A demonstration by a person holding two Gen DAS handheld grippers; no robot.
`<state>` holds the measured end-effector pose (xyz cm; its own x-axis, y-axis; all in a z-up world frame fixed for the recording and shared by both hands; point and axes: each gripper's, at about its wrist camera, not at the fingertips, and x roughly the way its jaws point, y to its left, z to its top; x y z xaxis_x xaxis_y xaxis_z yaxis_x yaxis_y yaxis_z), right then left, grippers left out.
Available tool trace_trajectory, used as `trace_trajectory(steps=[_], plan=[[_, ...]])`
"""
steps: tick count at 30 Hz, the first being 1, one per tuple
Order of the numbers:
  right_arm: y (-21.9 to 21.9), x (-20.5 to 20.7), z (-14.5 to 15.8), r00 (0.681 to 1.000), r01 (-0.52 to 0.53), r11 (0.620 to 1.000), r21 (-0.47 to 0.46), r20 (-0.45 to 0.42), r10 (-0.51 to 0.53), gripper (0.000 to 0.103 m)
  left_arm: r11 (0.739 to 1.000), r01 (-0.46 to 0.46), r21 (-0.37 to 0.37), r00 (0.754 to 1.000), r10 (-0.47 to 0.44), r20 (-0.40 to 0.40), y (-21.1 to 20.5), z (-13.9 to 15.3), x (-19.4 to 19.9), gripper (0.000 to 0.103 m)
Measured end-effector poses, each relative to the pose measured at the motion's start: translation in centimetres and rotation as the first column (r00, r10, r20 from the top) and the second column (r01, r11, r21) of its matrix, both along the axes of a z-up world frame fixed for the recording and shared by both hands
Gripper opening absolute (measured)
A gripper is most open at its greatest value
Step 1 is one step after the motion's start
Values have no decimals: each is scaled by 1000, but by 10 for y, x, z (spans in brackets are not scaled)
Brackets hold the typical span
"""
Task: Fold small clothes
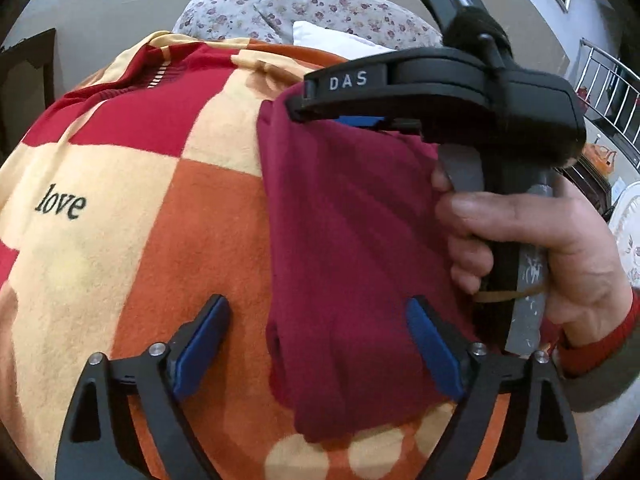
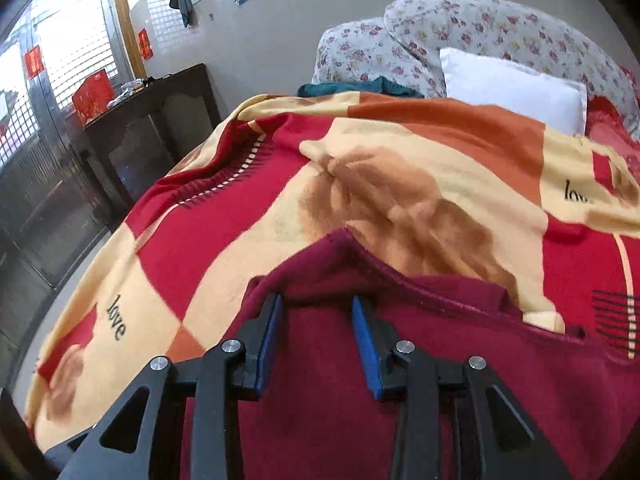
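A dark maroon garment (image 1: 352,248) lies on the checked blanket (image 1: 132,184) on the bed. My left gripper (image 1: 316,312) is open, its blue pads on either side of the garment's left edge, just above it. My right gripper (image 1: 320,100) shows in the left wrist view, held by a hand, over the garment's far corner. In the right wrist view the right gripper (image 2: 316,308) stands partly open over the maroon garment (image 2: 460,360), its jaws apart at a raised fold of cloth; nothing is pinched between the pads.
The blanket (image 2: 240,216) covers the bed. A white pillow (image 2: 512,88) and a floral quilt (image 2: 480,28) lie at the head. A teal cloth (image 2: 352,89) lies behind the blanket. A dark wooden cabinet (image 2: 156,120) stands at the left wall.
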<state>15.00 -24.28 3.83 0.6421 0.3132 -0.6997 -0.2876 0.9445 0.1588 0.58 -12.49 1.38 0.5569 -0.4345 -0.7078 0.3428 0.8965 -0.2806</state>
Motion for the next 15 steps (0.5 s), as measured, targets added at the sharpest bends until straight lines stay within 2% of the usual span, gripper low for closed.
trace_trajectory(steps=[2, 5, 7, 11, 15], plan=[[-5, 1, 0, 1000, -2, 1000, 19, -8, 2, 40, 1000, 6, 0, 1000, -6, 1, -2, -1, 0, 94], [-22, -4, 7, 999, 3, 995, 101, -42, 1, 40, 1000, 10, 7, 1000, -10, 12, -3, -2, -2, 94], [-39, -23, 18, 999, 20, 990, 140, -44, -14, 40, 1000, 10, 8, 1000, -10, 15, -3, -2, -2, 95], [-72, -63, 35, 998, 66, 988, 140, 3, -67, 57, 1000, 9, 12, 1000, -9, 18, -4, -2, -4, 95], [-102, -83, 34, 991, 130, 984, 125, 6, -132, 57, 1000, 9, 12, 1000, -9, 18, -3, -2, -5, 95]])
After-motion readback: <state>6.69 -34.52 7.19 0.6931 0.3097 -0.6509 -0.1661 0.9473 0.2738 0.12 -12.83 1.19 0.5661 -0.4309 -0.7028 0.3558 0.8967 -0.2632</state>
